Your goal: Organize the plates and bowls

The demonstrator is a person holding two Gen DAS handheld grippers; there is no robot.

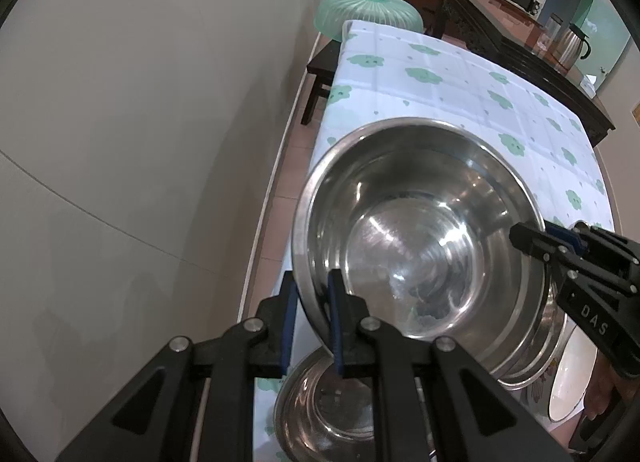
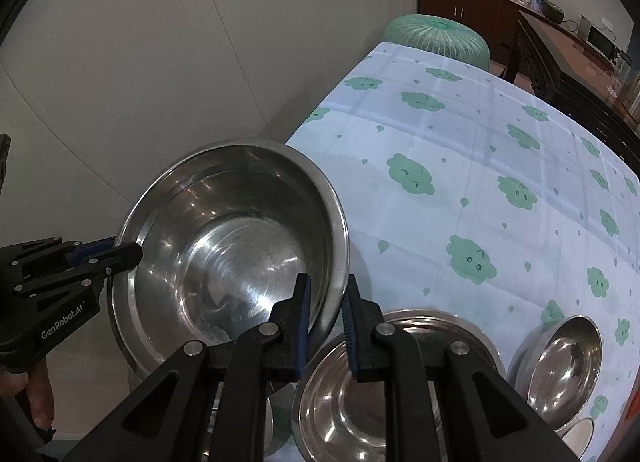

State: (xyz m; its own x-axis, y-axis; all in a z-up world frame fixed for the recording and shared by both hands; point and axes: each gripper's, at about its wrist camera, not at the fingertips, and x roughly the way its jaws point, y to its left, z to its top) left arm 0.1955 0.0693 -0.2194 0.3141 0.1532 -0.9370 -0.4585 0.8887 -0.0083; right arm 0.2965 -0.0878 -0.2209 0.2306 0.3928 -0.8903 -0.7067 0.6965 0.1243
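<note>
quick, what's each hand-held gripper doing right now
left hand-held gripper: shut on the big steel bowl rim
right hand-held gripper: shut on the opposite rim

Open tablecloth [image 2: 480,150] is left beyond the large steel bowl [image 2: 236,246] — clear up to the green mesh food cover [image 2: 436,38] at the far end. The near edge is crowded by a steel bowl [image 2: 352,394] and stacked small bowls [image 2: 564,366]; the wall [image 1: 140,122] closes one side — the dark wooden table [image 1: 520,58] the other
</note>
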